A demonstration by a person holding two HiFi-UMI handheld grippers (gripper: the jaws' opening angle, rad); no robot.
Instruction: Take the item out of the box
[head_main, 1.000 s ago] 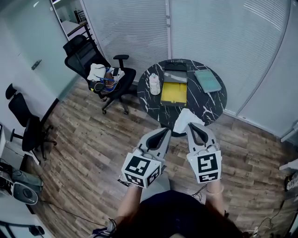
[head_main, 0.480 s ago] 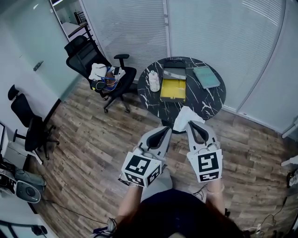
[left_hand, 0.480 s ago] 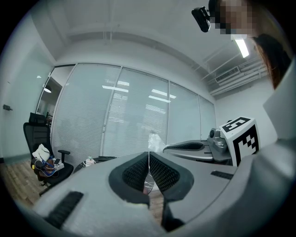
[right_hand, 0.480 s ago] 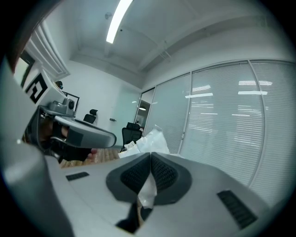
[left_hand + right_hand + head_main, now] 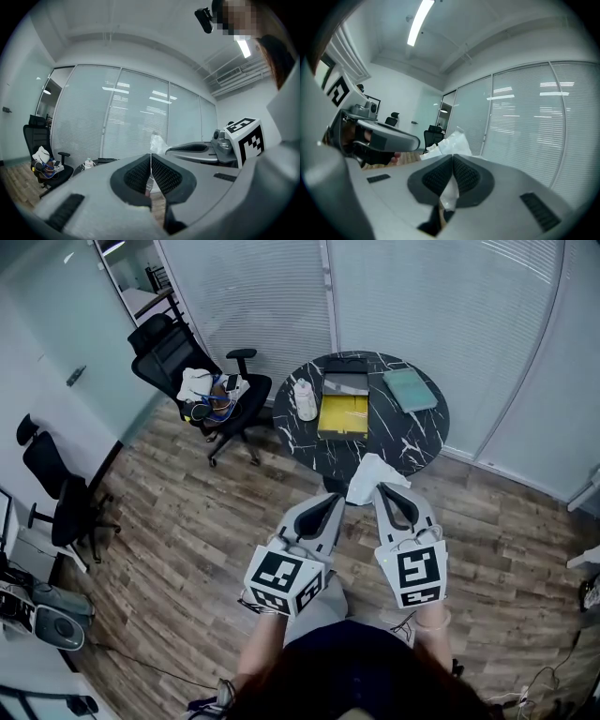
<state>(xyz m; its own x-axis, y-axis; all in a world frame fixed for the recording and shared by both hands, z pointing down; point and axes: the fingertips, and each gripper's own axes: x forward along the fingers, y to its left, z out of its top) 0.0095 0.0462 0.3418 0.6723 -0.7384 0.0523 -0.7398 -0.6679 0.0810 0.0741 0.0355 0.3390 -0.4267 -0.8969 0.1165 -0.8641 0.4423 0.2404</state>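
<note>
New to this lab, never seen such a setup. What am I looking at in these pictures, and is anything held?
A standing person holds a two-jaw gripper in each hand; the marker cubes are part of them. One picture looks down from the person's head; the other two come from cameras riding on the grippers. The left gripper is shut, empty. The right gripper is shut on a crumpled white bag. Ahead stands a round black marble table bearing an open yellow-lined box, a white bottle and a teal book.
</note>
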